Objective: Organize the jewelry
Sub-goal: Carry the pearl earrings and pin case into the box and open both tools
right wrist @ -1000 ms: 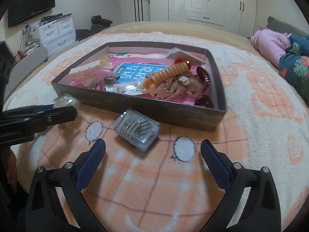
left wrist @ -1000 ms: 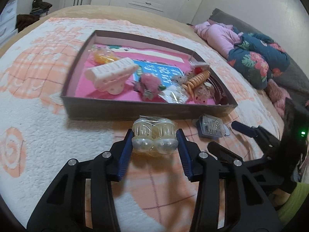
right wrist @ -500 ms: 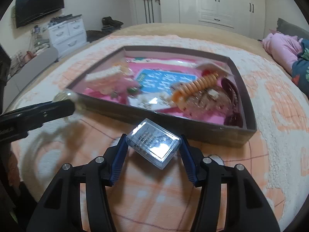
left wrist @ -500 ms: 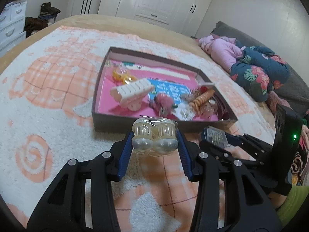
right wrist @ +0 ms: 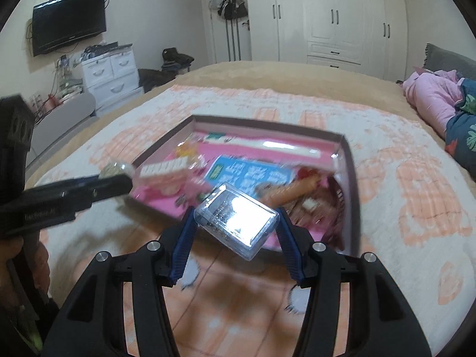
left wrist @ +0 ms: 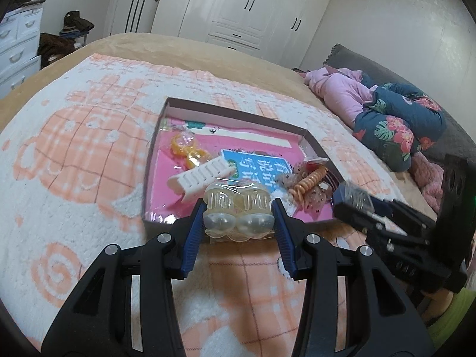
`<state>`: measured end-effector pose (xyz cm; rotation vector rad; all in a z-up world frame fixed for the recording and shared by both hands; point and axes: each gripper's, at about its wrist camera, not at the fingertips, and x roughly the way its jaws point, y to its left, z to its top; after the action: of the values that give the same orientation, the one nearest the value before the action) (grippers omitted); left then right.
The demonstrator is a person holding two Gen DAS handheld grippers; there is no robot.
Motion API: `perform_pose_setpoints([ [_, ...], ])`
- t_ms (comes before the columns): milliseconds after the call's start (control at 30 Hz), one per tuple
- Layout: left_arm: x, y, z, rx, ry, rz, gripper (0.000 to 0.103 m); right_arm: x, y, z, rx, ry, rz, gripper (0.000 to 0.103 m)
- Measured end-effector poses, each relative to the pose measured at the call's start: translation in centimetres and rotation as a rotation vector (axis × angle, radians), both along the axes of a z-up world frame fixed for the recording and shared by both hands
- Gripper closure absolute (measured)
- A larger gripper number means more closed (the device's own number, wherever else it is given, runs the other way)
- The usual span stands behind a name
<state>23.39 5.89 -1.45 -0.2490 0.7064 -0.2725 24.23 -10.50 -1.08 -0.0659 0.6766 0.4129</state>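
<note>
Our left gripper [left wrist: 238, 217] clasps a wrapped pearl hair-claw pair [left wrist: 238, 214]; our right gripper [right wrist: 235, 223] clasps a clear box [right wrist: 236, 220], contents blurred, tray [right wrist: 348, 178] at 12 o'clock.

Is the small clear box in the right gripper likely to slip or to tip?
The clear box looks like smooth, glossy plastic, so it may slip. It sits tilted in the right gripper, so it might turn further. It seems stiff and light.
</note>
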Motion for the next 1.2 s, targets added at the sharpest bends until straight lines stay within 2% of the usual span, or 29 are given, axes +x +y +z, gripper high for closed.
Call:
perform_pose_setpoints([
  [600, 6.0, -4.1, -0.4, 0.012, 0.016, -0.069, 0.067, 4.0, -3.1, -0.1, -0.023, -0.017, -0.099, 0.051],
  [933, 8.5, -5.7, -1.6, 0.019, 0.043, -0.093, 0.067, 4.8, -3.1, -2.3, -0.045, 0.028, -0.099, 0.051],
  [1200, 9.0, -5.7, -2.6, 0.030, 0.061, -0.087, 0.066, 4.3, -1.8, -4.1, -0.057, 0.065, -0.065, 0.051],
])
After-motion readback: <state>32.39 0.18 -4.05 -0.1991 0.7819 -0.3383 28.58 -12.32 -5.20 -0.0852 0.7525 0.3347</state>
